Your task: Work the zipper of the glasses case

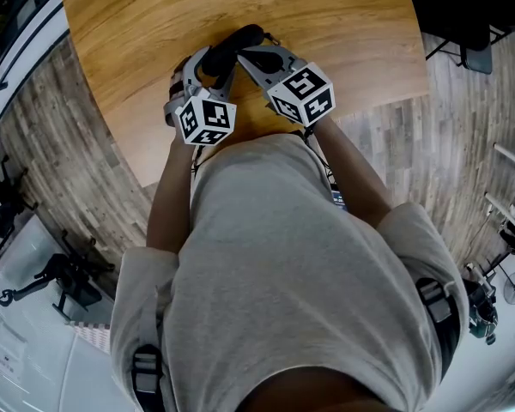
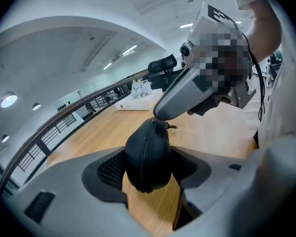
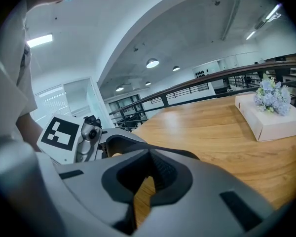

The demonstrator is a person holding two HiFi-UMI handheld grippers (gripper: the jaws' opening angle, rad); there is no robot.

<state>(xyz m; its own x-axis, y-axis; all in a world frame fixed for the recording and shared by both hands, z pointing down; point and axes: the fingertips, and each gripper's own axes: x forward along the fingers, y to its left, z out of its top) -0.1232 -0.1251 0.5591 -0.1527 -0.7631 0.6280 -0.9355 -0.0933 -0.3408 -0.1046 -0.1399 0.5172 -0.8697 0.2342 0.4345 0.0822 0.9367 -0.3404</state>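
Note:
A black zippered glasses case (image 2: pixel 147 157) stands on end between the jaws of my left gripper (image 2: pixel 148 169), which is shut on its two sides. The zipper line runs up the case's middle toward its top. My right gripper (image 2: pixel 160 113) is shut, its tip resting on the top end of the zipper. A small metal zipper pull (image 2: pixel 171 126) sticks out just beside that tip; whether it is pinched is hidden. In the head view the case (image 1: pixel 240 41) sits over the wooden table (image 1: pixel 137 24), with the left gripper (image 1: pixel 204 65) and the right gripper (image 1: pixel 247 55) meeting on it.
A white box with pale flowers (image 3: pixel 271 111) lies on the table (image 3: pixel 212 127) to the right, also seen far off as the box (image 2: pixel 135 94) in the left gripper view. The left gripper's marker cube (image 3: pixel 59 132) is close on the right gripper's left.

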